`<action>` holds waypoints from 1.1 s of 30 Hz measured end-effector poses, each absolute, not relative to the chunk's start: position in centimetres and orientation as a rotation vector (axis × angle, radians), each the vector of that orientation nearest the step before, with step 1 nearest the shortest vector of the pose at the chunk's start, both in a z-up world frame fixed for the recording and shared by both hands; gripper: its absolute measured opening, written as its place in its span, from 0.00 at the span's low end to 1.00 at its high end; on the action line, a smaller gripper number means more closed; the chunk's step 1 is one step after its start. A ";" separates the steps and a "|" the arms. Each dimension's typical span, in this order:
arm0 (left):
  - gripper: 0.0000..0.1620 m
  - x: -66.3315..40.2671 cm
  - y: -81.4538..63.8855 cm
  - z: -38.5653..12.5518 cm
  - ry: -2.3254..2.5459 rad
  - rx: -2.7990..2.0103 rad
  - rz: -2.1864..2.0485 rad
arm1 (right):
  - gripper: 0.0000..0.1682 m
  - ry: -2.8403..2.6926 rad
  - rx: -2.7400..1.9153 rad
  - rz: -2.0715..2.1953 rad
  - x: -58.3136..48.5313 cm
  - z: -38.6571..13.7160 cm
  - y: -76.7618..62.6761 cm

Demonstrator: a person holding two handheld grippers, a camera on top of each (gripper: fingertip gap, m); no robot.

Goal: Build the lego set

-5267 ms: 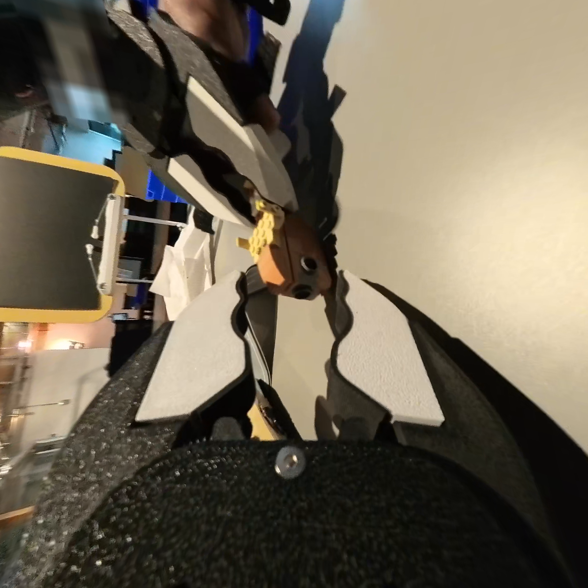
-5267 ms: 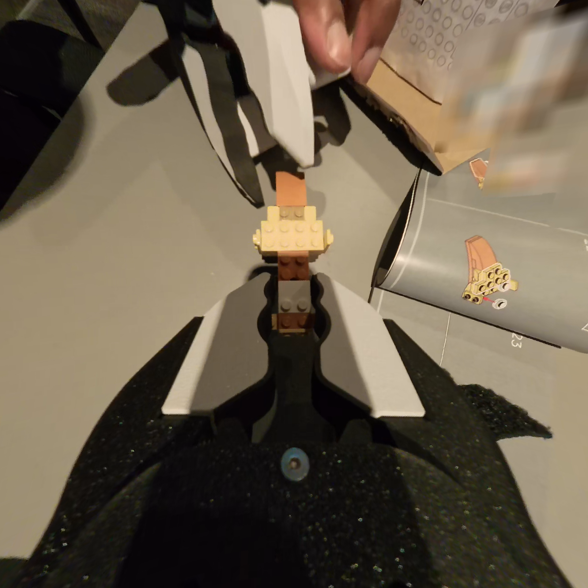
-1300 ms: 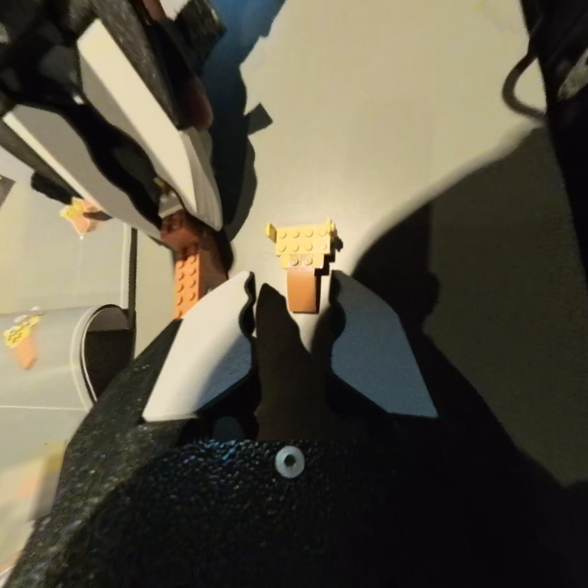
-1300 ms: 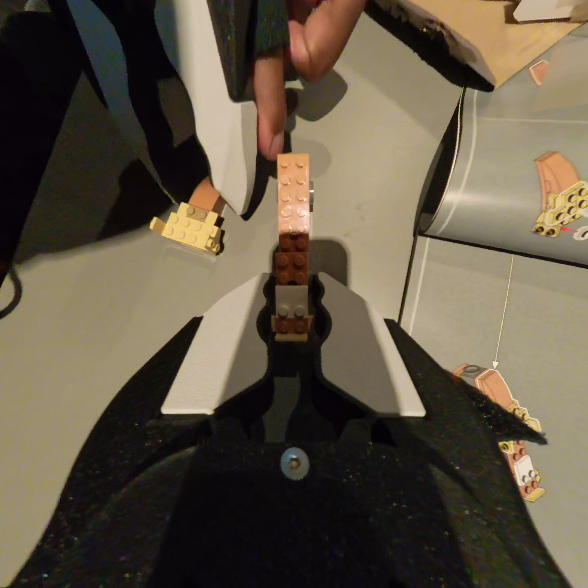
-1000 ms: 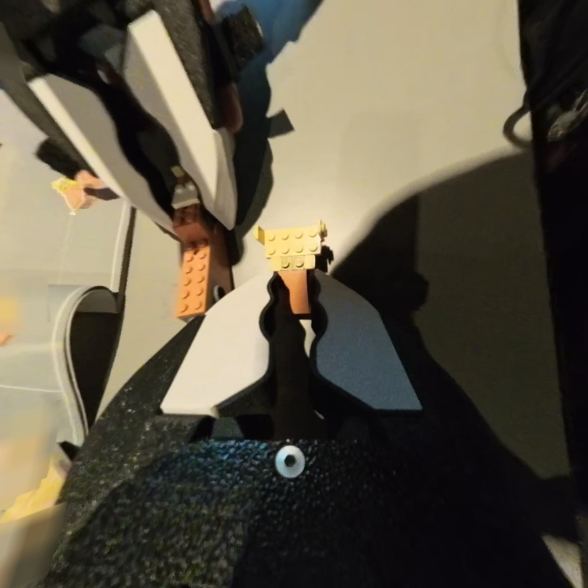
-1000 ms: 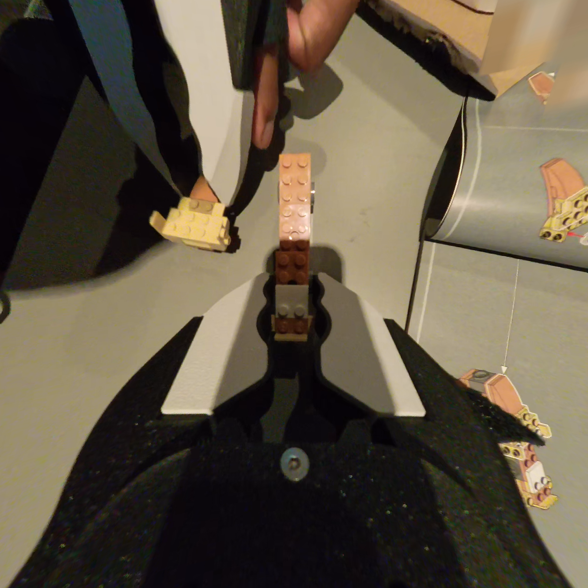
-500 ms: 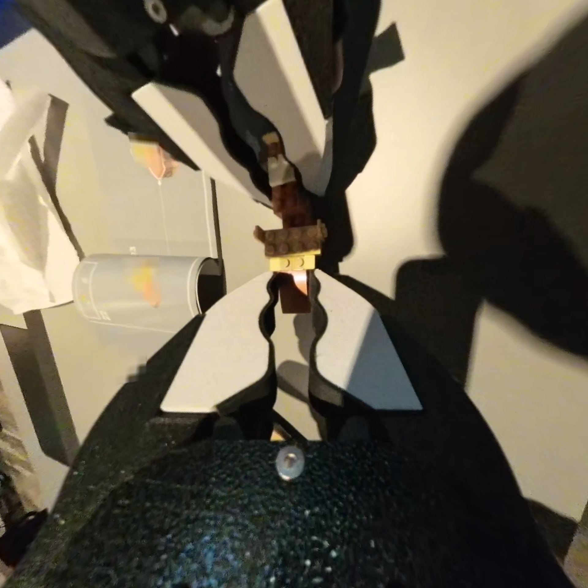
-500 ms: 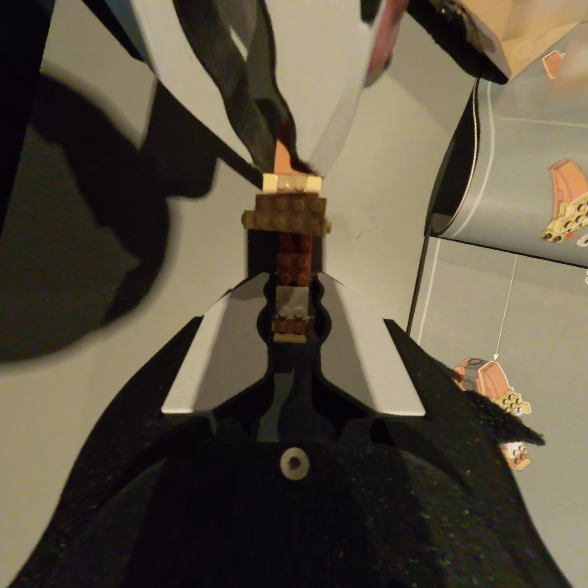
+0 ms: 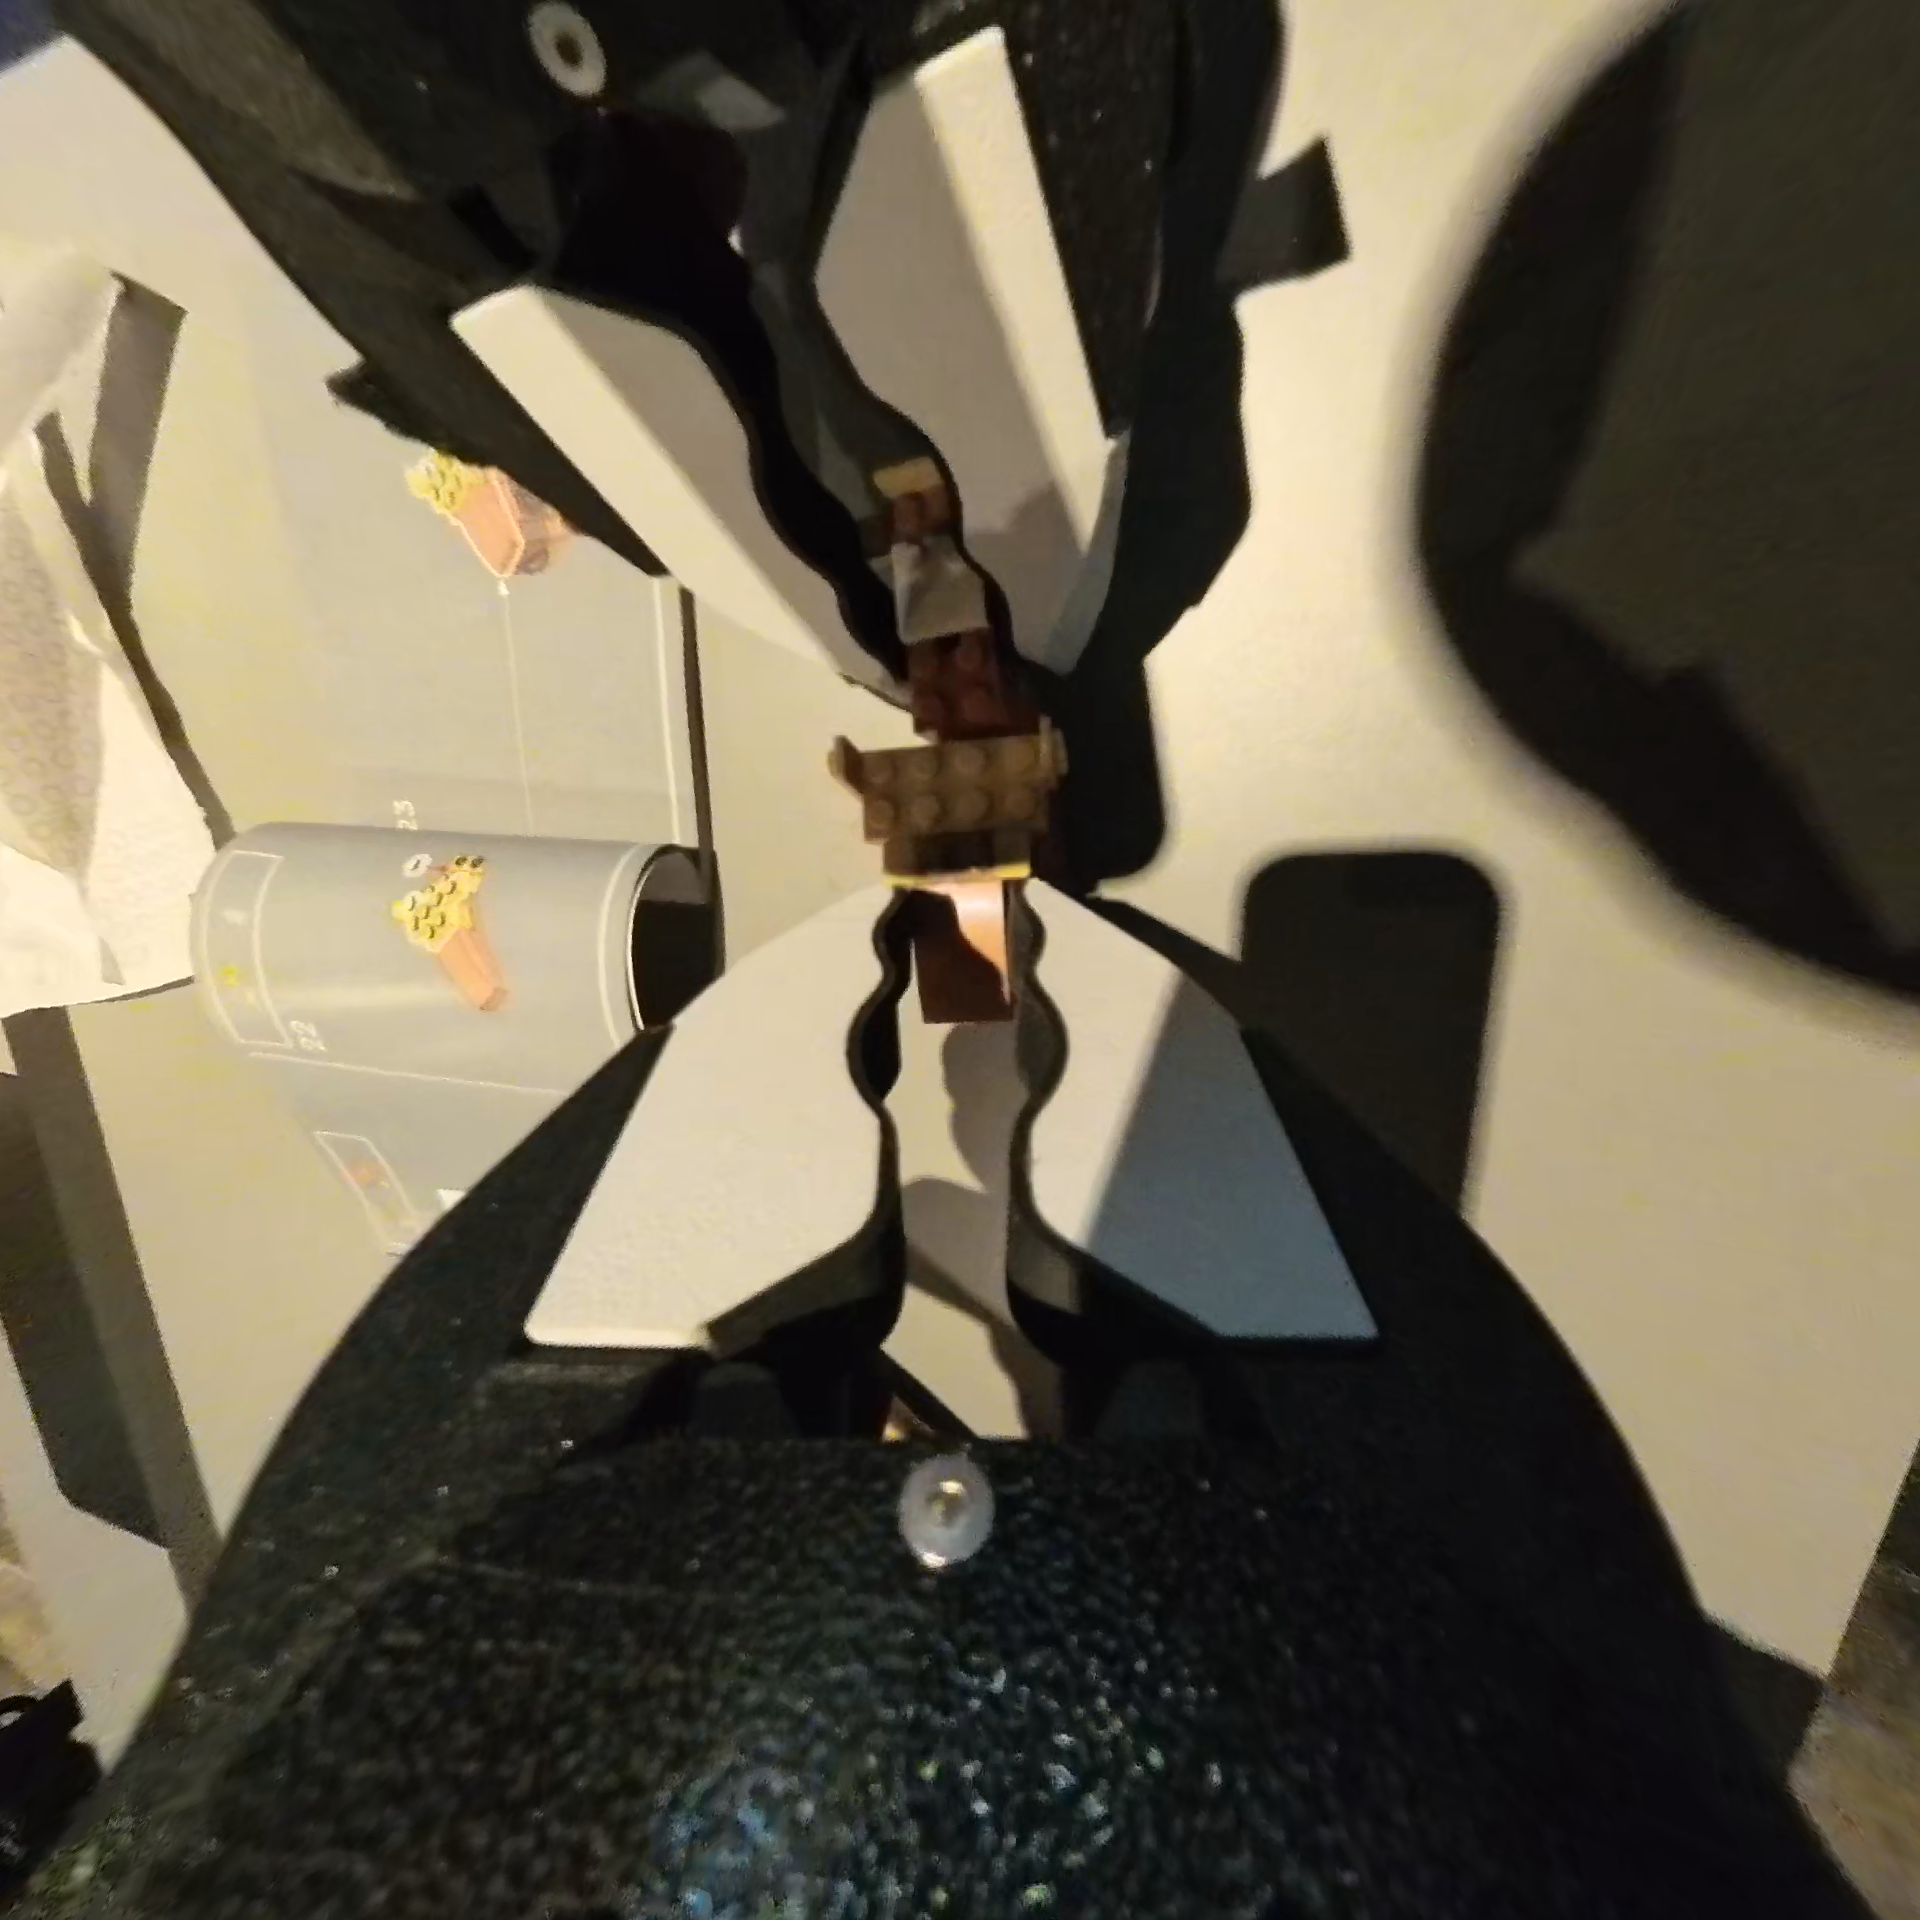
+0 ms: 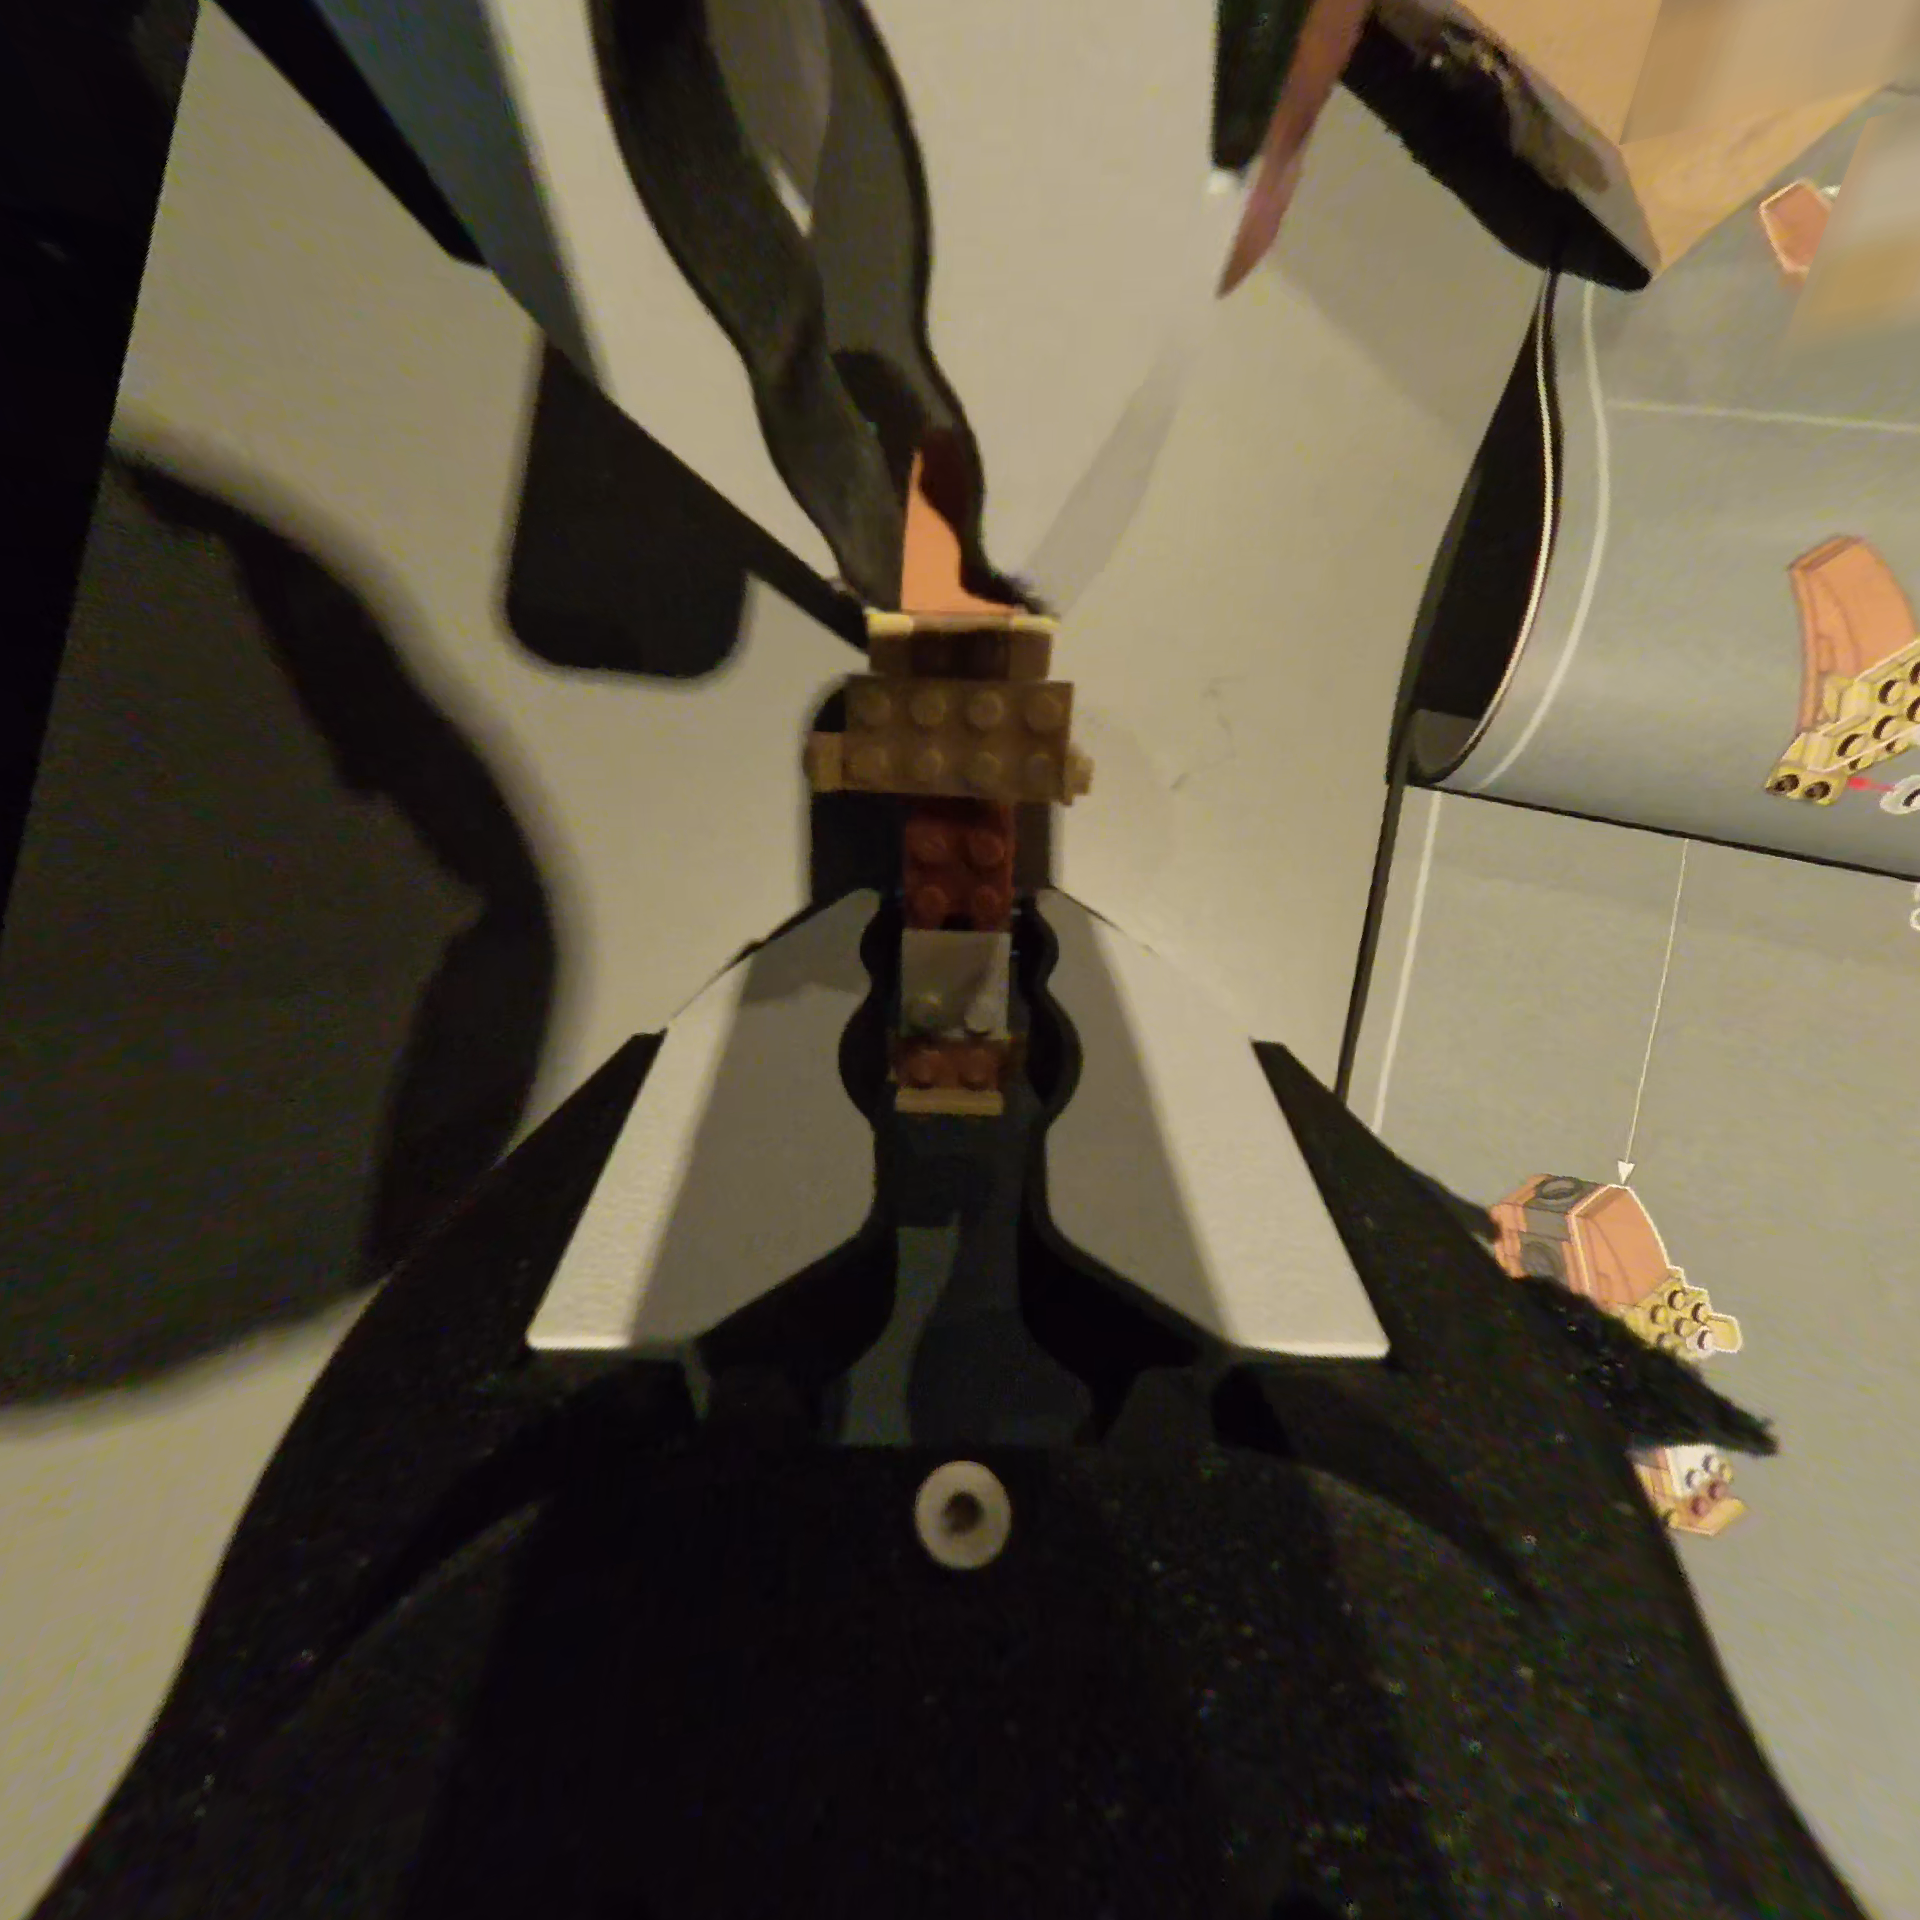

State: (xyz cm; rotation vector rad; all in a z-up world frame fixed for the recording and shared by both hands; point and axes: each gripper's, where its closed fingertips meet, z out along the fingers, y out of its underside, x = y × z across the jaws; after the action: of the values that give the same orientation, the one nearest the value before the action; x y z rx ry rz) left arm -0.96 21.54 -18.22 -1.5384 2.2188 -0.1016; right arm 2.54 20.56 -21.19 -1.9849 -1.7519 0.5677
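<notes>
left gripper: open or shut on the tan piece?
Shut. The left gripper has its fingertips closed on the brown slope of the tan piece, held off the table.

The left gripper (image 9: 961,940) and right gripper (image 10: 956,935) meet tip to tip, each apparently clamped, 2 fingers nearly closed.
</notes>
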 end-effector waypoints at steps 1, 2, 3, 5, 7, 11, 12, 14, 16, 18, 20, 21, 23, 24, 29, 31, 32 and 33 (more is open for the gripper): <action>0.10 -1.0 21.5 -18.2 2.220 -1.539 -0.106 | 0.13 -1.746 -1.990 0.568 2.6 -21.2 20.6; 0.10 -1.1 21.4 -18.2 2.220 -1.538 -0.103 | 0.13 -1.745 -1.990 0.569 2.6 -21.2 20.6; 0.10 -1.1 21.5 -18.3 2.221 -1.537 -0.097 | 0.13 -1.748 -1.985 0.571 2.5 -21.2 20.6; 0.10 -1.1 21.6 -18.5 2.221 -1.539 -0.091 | 0.13 -1.749 -1.981 0.573 2.5 -21.2 20.6; 0.10 -1.0 21.4 -18.6 2.224 -1.542 -0.112 | 0.13 -1.747 -1.982 0.578 2.4 -21.2 20.5; 0.10 -0.8 21.4 -18.7 2.221 -1.563 -0.121 | 0.13 -1.746 -1.986 0.571 2.4 -21.2 20.6; 0.10 -0.8 21.4 -18.7 2.220 -1.566 -0.120 | 0.13 -1.744 -1.987 0.571 2.4 -21.2 20.6; 0.10 -0.9 21.4 -18.7 2.222 -1.582 -0.117 | 0.13 -1.741 -1.990 0.571 2.4 -21.2 20.6; 0.10 -1.0 21.3 -18.8 2.225 -1.613 -0.128 | 0.13 -1.738 -1.995 0.571 2.4 -21.2 20.6; 0.10 -1.0 21.4 -18.8 2.220 -1.636 -0.129 | 0.13 -1.741 -1.993 0.564 2.4 -21.2 20.6; 0.10 -1.0 21.4 -18.9 2.220 -1.646 -0.126 | 0.13 -1.737 -1.995 0.562 2.4 -21.1 20.6; 0.10 -1.0 21.4 -18.9 2.223 -1.645 -0.122 | 0.13 -1.737 -1.995 0.561 2.4 -21.1 20.7; 0.11 -1.0 21.4 -19.1 2.230 -1.641 -0.112 | 0.13 -1.736 -1.994 0.564 2.4 -21.2 20.7; 0.11 -1.0 21.4 -19.2 2.230 -1.638 -0.109 | 0.13 -1.736 -1.994 0.566 2.4 -21.2 20.7; 0.13 -1.0 21.4 -19.3 2.213 -1.660 -0.134 | 0.13 -1.741 -1.991 0.578 2.4 -21.2 20.6; 0.14 -1.0 21.6 -19.2 2.200 -1.672 -0.143 | 0.13 -1.743 -1.990 0.581 2.4 -21.2 20.5; 0.14 -1.0 21.6 -19.2 2.198 -1.672 -0.148 | 0.13 -1.742 -1.991 0.583 2.4 -21.2 20.5; 0.14 -1.0 21.6 -19.2 2.200 -1.673 -0.157 | 0.13 -1.742 -1.991 0.584 2.4 -21.2 20.5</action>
State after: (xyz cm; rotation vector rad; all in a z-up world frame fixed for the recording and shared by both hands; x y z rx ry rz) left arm -1.04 21.56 -19.25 -1.6735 2.2005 -0.1569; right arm 2.37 20.50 -21.21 -1.9911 -1.7418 0.5844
